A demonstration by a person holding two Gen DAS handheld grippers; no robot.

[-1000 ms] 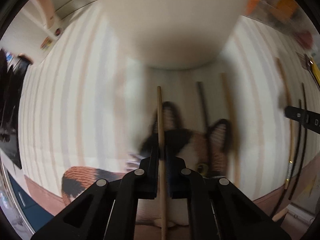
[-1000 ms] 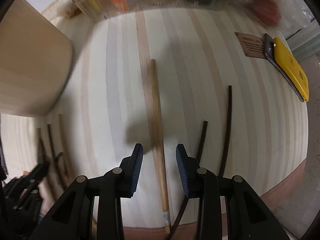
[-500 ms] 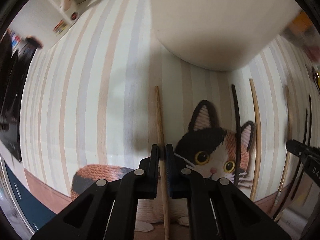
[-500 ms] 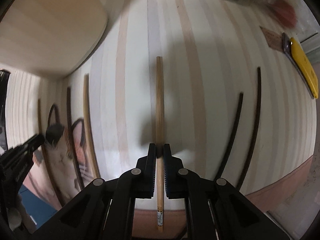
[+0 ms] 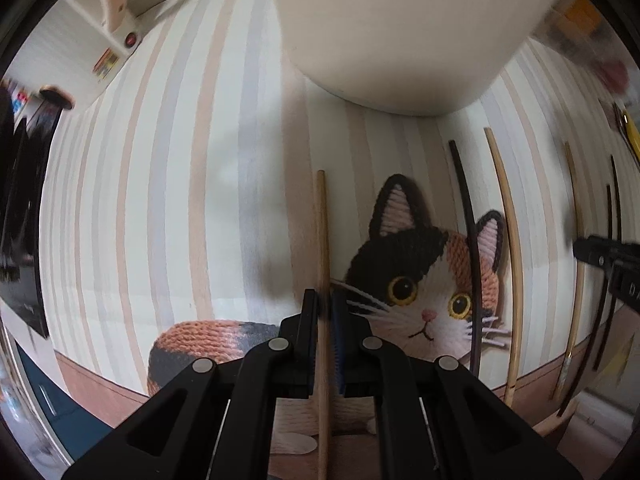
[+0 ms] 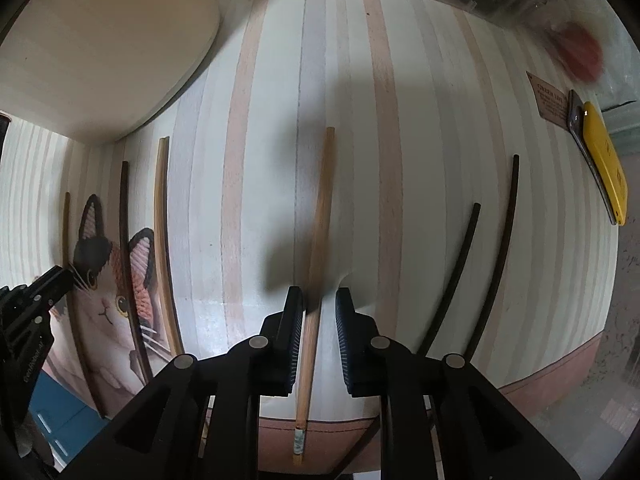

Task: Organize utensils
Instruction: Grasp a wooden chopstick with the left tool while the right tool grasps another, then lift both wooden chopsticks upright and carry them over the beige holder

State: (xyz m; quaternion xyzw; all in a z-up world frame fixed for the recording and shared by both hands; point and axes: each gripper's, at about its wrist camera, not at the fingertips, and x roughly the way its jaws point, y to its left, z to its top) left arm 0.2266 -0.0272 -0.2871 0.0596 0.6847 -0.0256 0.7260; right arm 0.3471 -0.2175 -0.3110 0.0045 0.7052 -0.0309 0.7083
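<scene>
Striped worktop point(image 6: 420, 160) carries chopsticks lying in rows toward its near edge. Left tool point(image 5: 325, 316) pinches one pale chopstick point(image 5: 321, 220). Right tool point(image 6: 320, 312), jaws just reopened, loosely straddles a brown chopstick point(image 6: 320, 220); sorting looks midway.

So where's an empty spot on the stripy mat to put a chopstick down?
Bare stripes lie left of the wooden chopstick in the left gripper, below the cream board. Another gap sits between the brown chopstick and the dark chopsticks. The cat picture is crowded.
</scene>
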